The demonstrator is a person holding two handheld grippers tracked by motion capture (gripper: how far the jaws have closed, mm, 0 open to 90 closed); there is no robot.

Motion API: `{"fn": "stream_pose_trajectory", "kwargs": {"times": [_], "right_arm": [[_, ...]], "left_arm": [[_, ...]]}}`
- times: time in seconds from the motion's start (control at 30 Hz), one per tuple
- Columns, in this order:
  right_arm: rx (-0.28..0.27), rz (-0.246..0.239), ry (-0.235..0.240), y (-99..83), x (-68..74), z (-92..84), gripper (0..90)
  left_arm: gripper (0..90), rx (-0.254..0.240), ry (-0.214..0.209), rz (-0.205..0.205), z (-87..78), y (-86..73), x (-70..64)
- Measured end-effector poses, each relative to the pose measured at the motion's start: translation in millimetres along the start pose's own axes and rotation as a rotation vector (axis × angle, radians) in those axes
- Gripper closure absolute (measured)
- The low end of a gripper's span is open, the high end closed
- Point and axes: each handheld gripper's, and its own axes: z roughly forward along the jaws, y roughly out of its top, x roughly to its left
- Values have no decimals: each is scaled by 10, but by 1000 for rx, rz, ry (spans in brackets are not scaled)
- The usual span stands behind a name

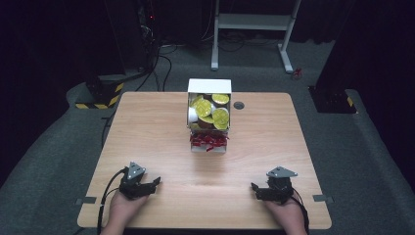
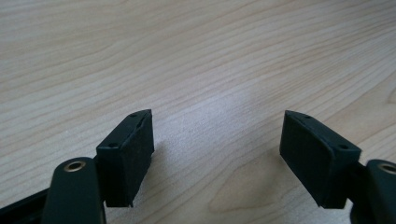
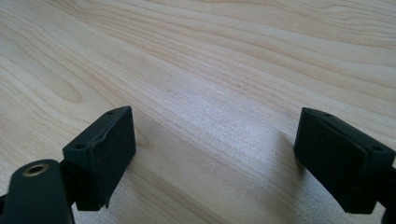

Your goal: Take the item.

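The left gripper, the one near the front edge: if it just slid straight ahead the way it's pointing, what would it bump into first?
Likely nothing soon. The left gripper points toward the right gripper across bare table; its own view shows wood ahead. Depth is unclear.

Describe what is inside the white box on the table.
The white box holds round gold-lidded cups piled together, with red wrapped pieces in its near compartment. Anything under the top layer is covered.
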Motion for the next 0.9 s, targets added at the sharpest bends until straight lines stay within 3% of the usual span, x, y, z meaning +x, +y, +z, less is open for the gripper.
{"fn": "stream_pose_trajectory", "kwargs": {"times": [0.17, 0.2, 0.3, 0.37, 0.43, 0.47, 0.53, 0.73, 0.83, 0.9], "right_arm": [[-4, 3, -4, -8, 3, -8, 138], [-3, 5, -6, -12, 7, -14, 140], [-2, 8, -6, -13, 9, -15, 139], [-2, 5, -5, -12, 6, -13, 139], [-2, 5, -5, -12, 6, -13, 139], [-3, 8, -7, -14, 11, -15, 140], [-1, 8, -7, -17, 16, -19, 140], [-3, 1, -3, -18, 14, -19, 140], [-4, 4, -3, -26, 22, -27, 141], [-4, 0, 0, -33, 24, -34, 141]], "left_arm": [[269, -26, -17, 13, -65, 33, -16], [268, -53, -20, 1, -101, 46, -21], [268, -56, -43, -28, -124, 49, -9], [268, -67, -36, -15, -155, 49, -23], [284, -116, -14, 42, -213, 46, -45], [309, -131, -8, 50, -242, 55, -57], [308, -153, -30, 35, -304, 86, -73], [291, -150, -37, 38, -373, 151, -126], [284, -159, -72, -11, -409, 224, -126], [279, -181, -71, 8, -455, 299, -149]]}}
